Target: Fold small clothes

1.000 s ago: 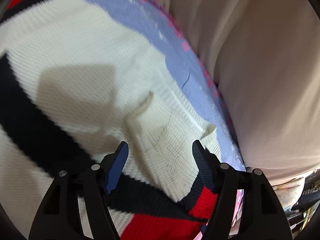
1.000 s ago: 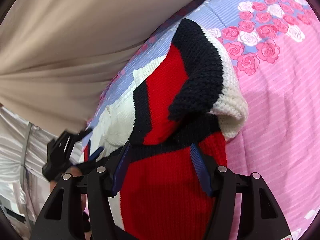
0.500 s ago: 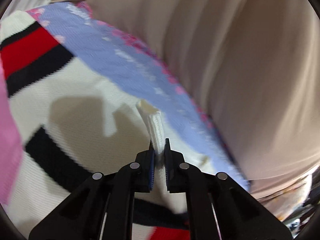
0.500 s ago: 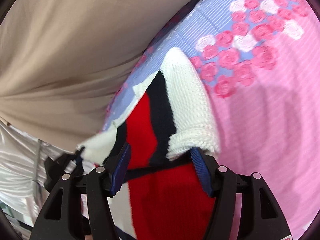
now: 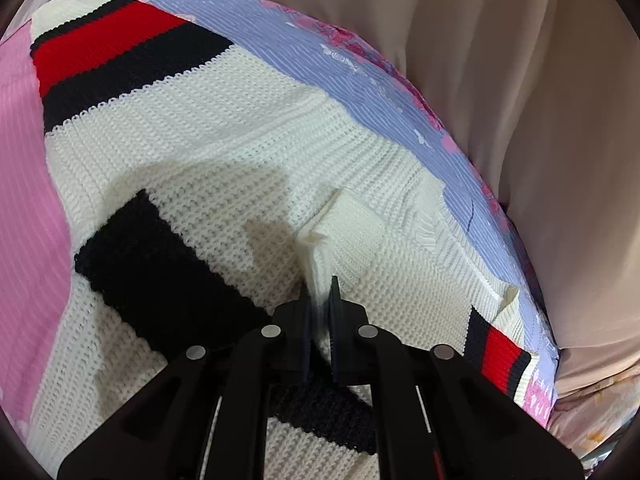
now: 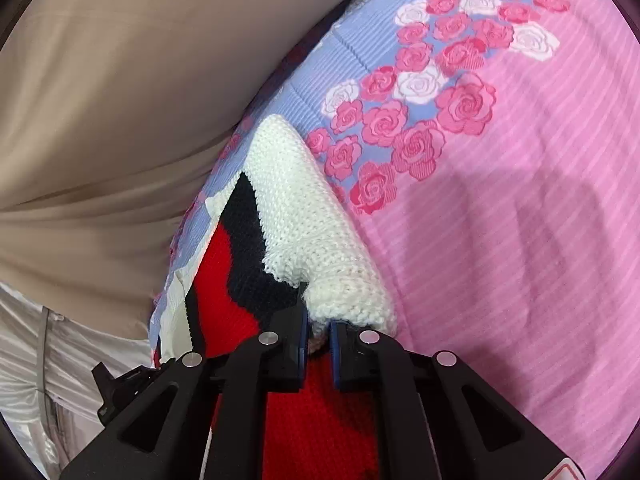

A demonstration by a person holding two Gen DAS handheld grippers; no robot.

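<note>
A small knitted sweater [image 5: 224, 148], white with black and red stripes, lies on a bed sheet [image 5: 24, 128]. My left gripper [image 5: 320, 300] is shut on a pinched white fold near the sweater's ribbed hem. In the right wrist view the same sweater [image 6: 288, 200] is bunched up, and my right gripper [image 6: 318, 320] is shut on its white knitted edge, with red and black knit below the fingers. Part of the left gripper [image 6: 120, 384] shows at the lower left of the right wrist view.
The sheet is pink with a lilac band and printed roses [image 6: 420, 92]. A beige curtain [image 5: 520, 80] hangs along the bed's far edge and also shows in the right wrist view [image 6: 120, 100]. Pale shiny fabric [image 6: 32, 380] lies beyond the bed corner.
Both grippers were open around the sweater a second ago. The left one shut on a white fold first; the right one has now shut on the white edge. The sleeve has dropped lower.
</note>
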